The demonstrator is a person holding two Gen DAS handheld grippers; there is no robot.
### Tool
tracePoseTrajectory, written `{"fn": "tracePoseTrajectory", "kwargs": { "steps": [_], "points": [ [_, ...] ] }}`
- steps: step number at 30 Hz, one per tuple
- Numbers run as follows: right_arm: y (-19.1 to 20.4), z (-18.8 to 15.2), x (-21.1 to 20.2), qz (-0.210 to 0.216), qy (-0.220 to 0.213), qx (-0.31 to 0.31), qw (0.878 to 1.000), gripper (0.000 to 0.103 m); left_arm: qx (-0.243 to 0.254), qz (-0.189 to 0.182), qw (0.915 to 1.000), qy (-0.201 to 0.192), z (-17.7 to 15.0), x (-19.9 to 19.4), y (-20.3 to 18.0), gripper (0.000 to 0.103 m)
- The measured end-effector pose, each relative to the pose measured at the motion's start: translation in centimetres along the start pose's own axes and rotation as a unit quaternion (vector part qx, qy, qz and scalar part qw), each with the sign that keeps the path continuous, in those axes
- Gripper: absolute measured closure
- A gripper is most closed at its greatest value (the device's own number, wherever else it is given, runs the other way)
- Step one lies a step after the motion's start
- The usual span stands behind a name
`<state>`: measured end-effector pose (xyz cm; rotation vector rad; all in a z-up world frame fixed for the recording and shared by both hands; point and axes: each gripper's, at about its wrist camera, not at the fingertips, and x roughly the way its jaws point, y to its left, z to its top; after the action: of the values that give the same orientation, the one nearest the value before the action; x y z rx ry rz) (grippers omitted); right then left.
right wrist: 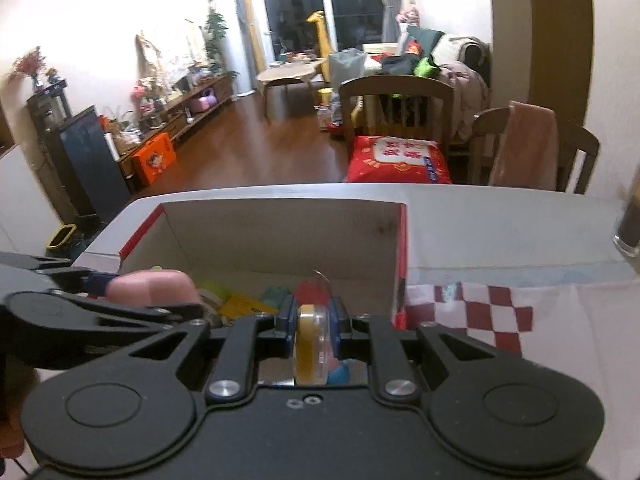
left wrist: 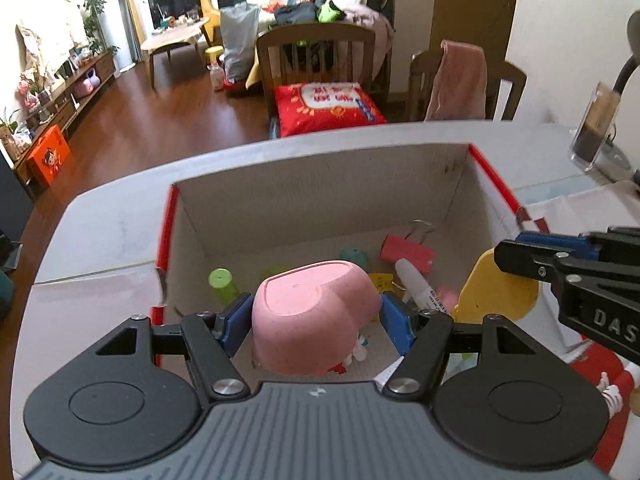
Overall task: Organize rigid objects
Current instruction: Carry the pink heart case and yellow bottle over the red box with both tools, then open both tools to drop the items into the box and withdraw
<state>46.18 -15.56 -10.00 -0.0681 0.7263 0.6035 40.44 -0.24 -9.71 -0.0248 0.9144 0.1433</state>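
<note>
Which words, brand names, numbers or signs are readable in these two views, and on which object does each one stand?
"DAS", letters cut off at the picture edge: on the right hand-held gripper.
Red characters on the red cushion on the chair: too blurred to read.
Small print on the white marker in the cardboard box: too small to read.
Print on the orange box on the floor: unreadable.

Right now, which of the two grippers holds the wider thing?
The left gripper: its jaws stand apart around the pink bowl. The right gripper is pinched nearly shut on a thin yellow disc.
</note>
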Motion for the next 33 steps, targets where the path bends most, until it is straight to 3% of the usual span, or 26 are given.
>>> {"fn": "tracePoseTrajectory", "kwargs": {
  "steps": [7,15,22,26,30,33],
  "points": [
    [0.1,0.1,0.7,0.011,0.009,-0.020,1.000,0.087,0.005,-0.005,0.9995,0.031,0.3,2.6,-0.8,0.035],
    [-1.1,0.0,2.4,0.006,0.048,0.013,0.999,0.087,-0.010,-0.020,0.9972,0.071,-0.1,4.4,-0.7,0.034],
    [-1.0,-0.8,2.6,0.016,0.066,0.018,0.998,0.085,-0.016,-0.028,0.9961,0.083,-0.4,4.8,-0.4,0.034],
    [-0.8,-1.1,2.4,0.022,0.073,0.019,0.997,0.078,-0.021,-0.033,0.9959,0.082,-0.7,4.6,-0.3,0.034],
    [-0.8,-1.2,1.8,0.024,0.073,0.026,0.997,0.058,-0.028,-0.039,0.9960,0.074,-1.0,3.8,-0.1,0.029],
    [-0.8,-1.3,1.2,0.023,0.069,0.031,0.997,0.052,-0.030,-0.042,0.9965,0.066,-1.3,3.0,0.0,0.029]
  ]
}}
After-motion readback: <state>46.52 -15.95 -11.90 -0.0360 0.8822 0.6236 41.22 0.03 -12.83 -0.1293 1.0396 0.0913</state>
